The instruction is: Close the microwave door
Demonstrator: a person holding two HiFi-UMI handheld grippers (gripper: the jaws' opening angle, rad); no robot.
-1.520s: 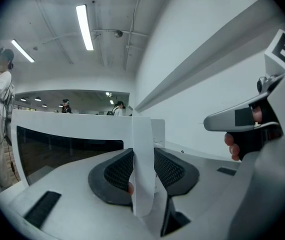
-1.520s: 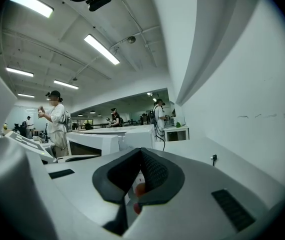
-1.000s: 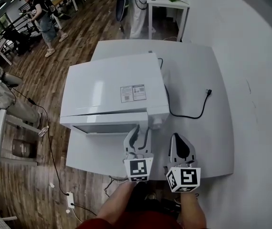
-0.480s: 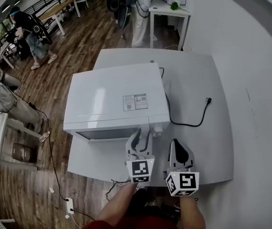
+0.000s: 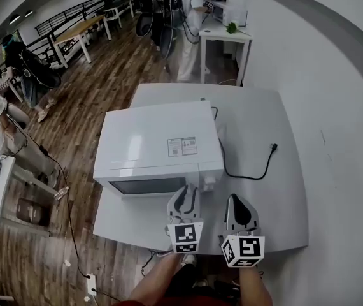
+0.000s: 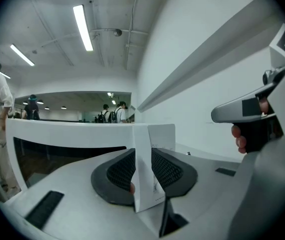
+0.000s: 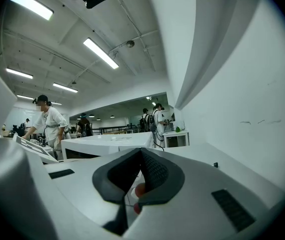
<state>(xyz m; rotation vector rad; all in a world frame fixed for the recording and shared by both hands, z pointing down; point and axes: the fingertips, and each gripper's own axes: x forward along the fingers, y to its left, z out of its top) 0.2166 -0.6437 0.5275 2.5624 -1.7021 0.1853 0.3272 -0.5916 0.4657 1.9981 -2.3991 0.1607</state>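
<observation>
Microwave door (image 5: 151,185) looks basically flush, microwave (image 5: 159,139) sitting toward the table's (image 5: 267,203) left edge, so I'd call it nearly done; my left tongs (image 5: 188,193) are closing around what looks like its right edge, not pinching, while my right tongs (image 5: 237,201) sit clenched empty alongside.

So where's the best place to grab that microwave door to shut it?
Its free upright edge, on the microwave's right, approached from the front. It is a thin slab hinged on the left, so jaws can straddle it there; the left gripper's jaws are closing round it.
</observation>
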